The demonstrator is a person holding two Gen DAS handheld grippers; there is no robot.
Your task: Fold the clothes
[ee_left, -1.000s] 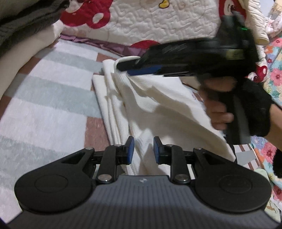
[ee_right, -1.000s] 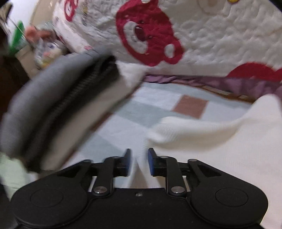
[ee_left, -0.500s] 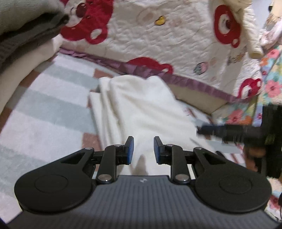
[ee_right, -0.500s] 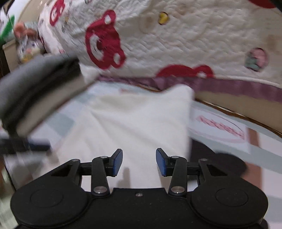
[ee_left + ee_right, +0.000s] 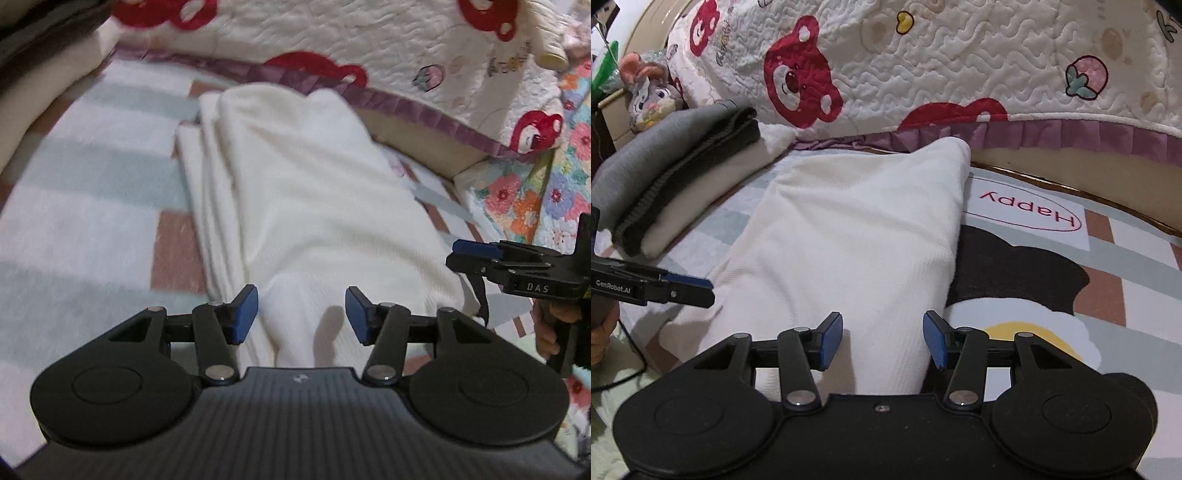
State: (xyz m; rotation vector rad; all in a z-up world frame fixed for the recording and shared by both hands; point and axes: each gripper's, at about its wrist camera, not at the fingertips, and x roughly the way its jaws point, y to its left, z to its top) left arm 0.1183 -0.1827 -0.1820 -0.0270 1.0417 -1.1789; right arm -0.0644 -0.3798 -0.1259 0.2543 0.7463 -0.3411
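A: Ok, status? Where's the white garment [image 5: 306, 206]?
B: Flat on bed, just below the bear quilt [image 5: 960, 66]. Left hand-held gripper [image 5: 301, 319] & right hand-held gripper [image 5: 882, 341] both opening, nothing pinched.
A: Tip?
B: Let go fully, lift w/o snagging the fold.
A: Counts?
B: 1 white garment, 1 folded stack [image 5: 665, 173] left of it.

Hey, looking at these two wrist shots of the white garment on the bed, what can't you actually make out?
- White garment: near end hidden under each gripper body, both views.
- Its layers on the left edge: smeared by motion blur, left wrist view; count unclear.
- Folded grey stack: cut off by the left edge, right wrist view.
- Right gripper: one finger shows, left wrist view; frame edge cuts the rest.
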